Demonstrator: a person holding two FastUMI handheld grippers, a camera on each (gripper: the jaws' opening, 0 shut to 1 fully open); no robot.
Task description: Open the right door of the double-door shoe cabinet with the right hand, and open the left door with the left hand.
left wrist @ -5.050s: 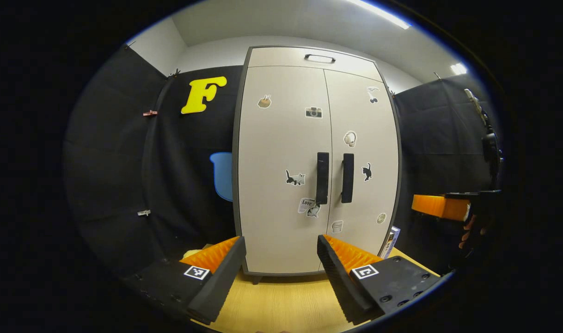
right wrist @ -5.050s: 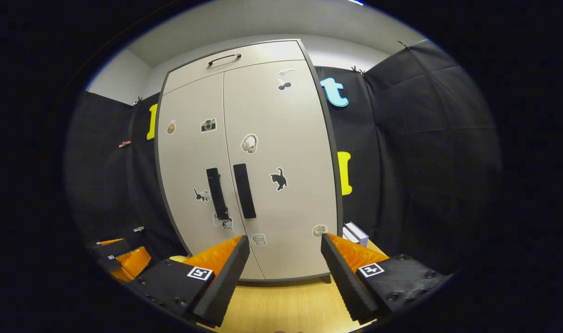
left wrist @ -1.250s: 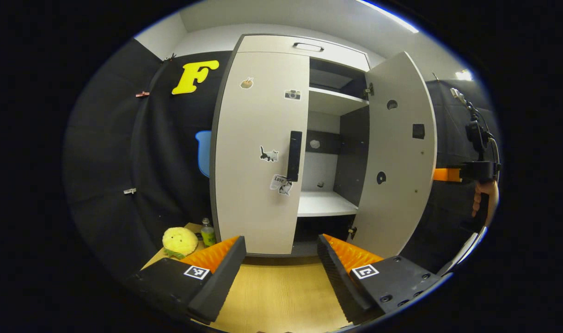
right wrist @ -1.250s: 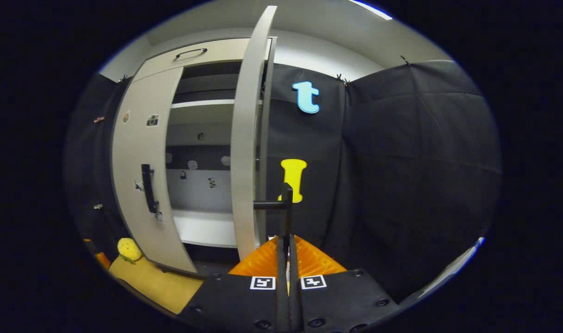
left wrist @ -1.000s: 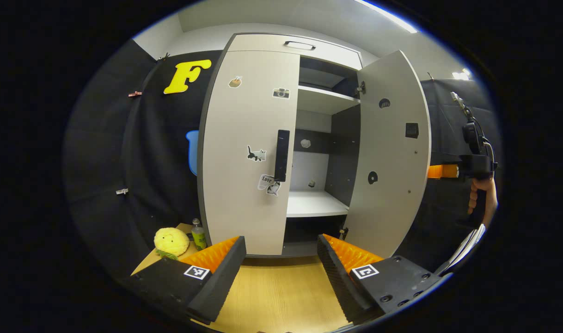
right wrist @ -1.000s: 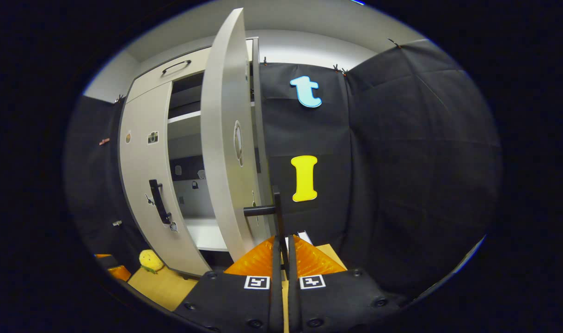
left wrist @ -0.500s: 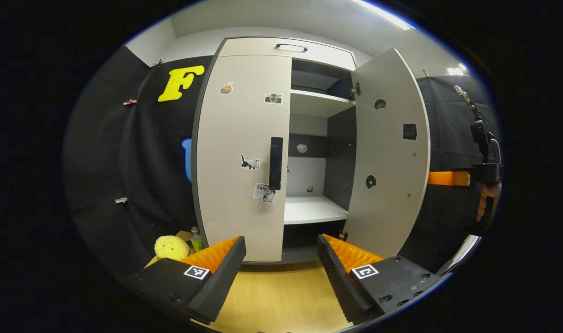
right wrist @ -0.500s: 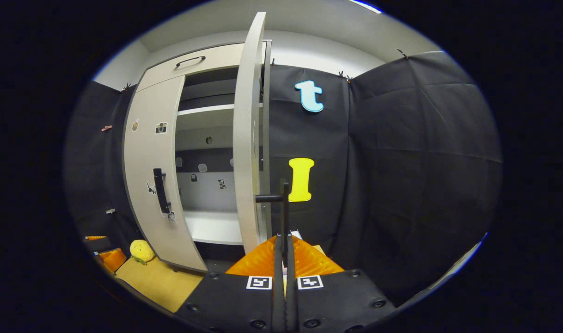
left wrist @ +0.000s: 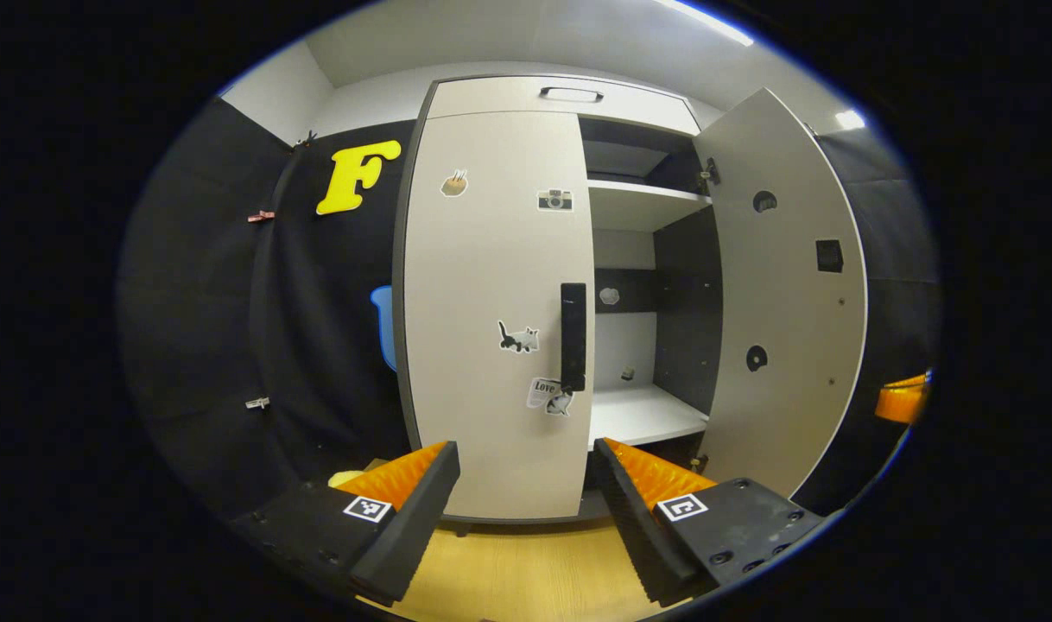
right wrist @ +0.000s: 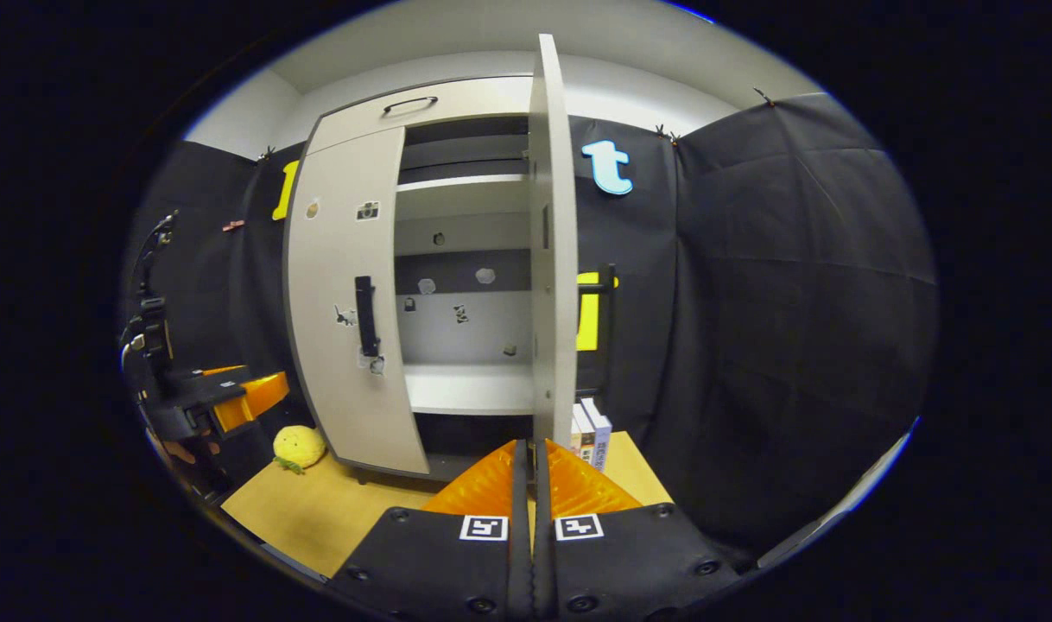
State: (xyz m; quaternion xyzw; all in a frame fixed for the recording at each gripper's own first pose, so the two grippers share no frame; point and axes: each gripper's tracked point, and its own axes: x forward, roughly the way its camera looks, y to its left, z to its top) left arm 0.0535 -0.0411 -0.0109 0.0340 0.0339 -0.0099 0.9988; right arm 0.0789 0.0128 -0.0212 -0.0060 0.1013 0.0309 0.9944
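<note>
Right tongs [right wrist: 531,484] had released the right door [right wrist: 550,259] handle, fingers together, left tongs [left wrist: 526,484] apart before shut left door [left wrist: 496,311].

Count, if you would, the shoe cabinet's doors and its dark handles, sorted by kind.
Doors: 2, the left door and the right door
Door handles: 2, the left handle and the right handle
Top panel handle: 1
Total: 5

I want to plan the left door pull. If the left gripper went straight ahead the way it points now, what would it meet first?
Most likely the closed left door, low on its panel: the left gripper is open and aimed below the door handle, which sits higher and slightly to the side. Depth is hard to judge.
</note>
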